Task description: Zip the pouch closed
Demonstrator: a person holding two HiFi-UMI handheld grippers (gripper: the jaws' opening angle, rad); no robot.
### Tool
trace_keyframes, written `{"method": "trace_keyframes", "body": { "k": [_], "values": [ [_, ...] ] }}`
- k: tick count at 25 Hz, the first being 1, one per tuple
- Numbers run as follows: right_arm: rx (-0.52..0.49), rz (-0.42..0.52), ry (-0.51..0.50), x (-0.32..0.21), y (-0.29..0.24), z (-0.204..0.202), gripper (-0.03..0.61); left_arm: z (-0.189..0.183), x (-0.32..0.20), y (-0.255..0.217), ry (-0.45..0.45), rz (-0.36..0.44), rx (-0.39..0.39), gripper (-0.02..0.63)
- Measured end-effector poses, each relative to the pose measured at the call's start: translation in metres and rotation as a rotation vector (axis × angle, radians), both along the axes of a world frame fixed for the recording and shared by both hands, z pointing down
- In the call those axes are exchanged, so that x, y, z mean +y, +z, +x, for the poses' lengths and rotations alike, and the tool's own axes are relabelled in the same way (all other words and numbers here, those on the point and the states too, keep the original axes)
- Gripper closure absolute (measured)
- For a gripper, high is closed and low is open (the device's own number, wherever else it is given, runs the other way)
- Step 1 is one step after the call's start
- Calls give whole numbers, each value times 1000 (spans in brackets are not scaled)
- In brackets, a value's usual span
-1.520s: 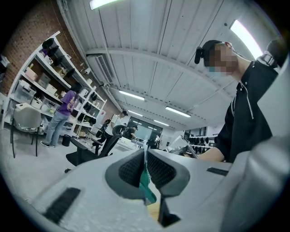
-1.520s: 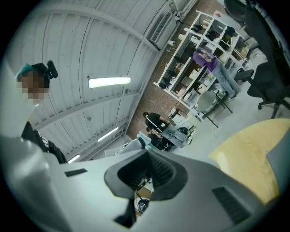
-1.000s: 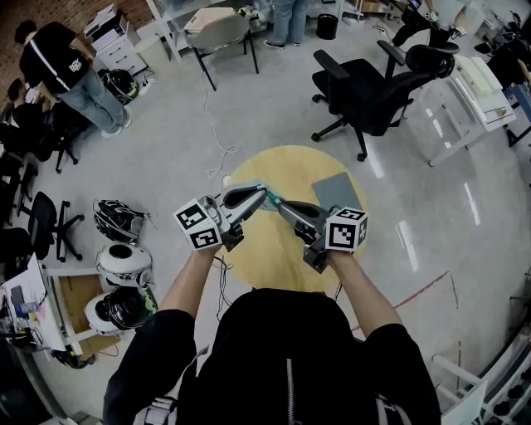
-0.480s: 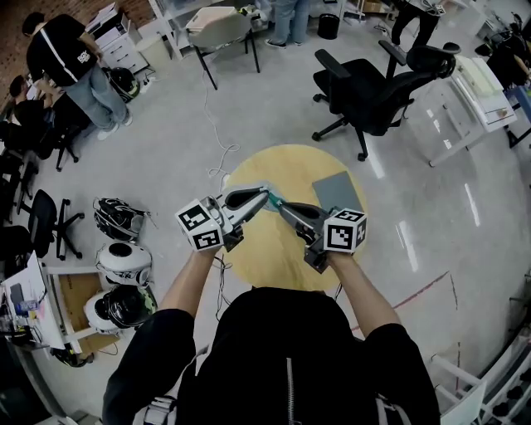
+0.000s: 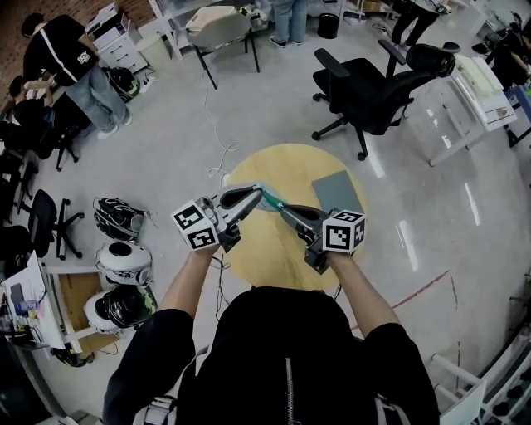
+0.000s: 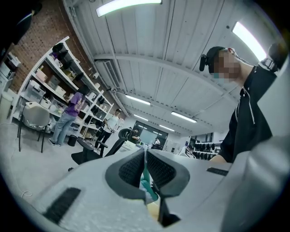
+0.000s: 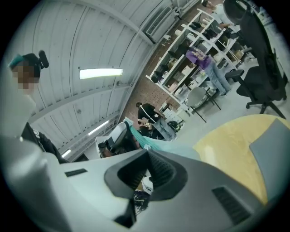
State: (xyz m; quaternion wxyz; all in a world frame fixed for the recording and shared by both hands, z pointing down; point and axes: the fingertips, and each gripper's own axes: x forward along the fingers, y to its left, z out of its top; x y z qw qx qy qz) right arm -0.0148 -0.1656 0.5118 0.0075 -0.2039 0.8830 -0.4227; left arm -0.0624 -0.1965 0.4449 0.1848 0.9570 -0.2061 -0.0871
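pouch unmoved; left gripper view alone shows fabric clamped.

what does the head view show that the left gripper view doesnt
Only the head view: the helmets on the floor and the grey pad. Only the left gripper view: the ceiling lights and, close up, the left gripper shut on the teal pouch. Both: that gripper, the pouch and the black office chair.
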Motion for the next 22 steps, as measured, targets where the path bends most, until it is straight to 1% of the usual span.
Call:
{"method": "trace_keyframes", "body": {
  "k": [3, 6, 10, 13, 16, 19, 22],
  "values": [
    [10, -17, 9, 1, 7, 3, 574, -7, -2, -2, -24, -8, 23, 597],
    [9, -18, 8, 2, 9, 5, 574, -8, -2, -1, -20, 3, -3, 597],
    [14, -17, 3, 3, 10, 5, 574, -8, 0, 0, -22, -1, -2, 597],
    [42, -31, 11, 4, 19, 9, 574, -13, -2, -2, -44, -13, 30, 597],
    [66, -68, 36, 7, 35, 20, 574, -28, -7, -8, -85, -22, 75, 597],
    [61, -90, 55, 10, 44, 30, 574, -38, -10, -12, -102, -17, 75, 597],
    [70, -86, 56, 9, 46, 32, 574, -37, -10, -9, -101, -22, 71, 597]
  ]
}}
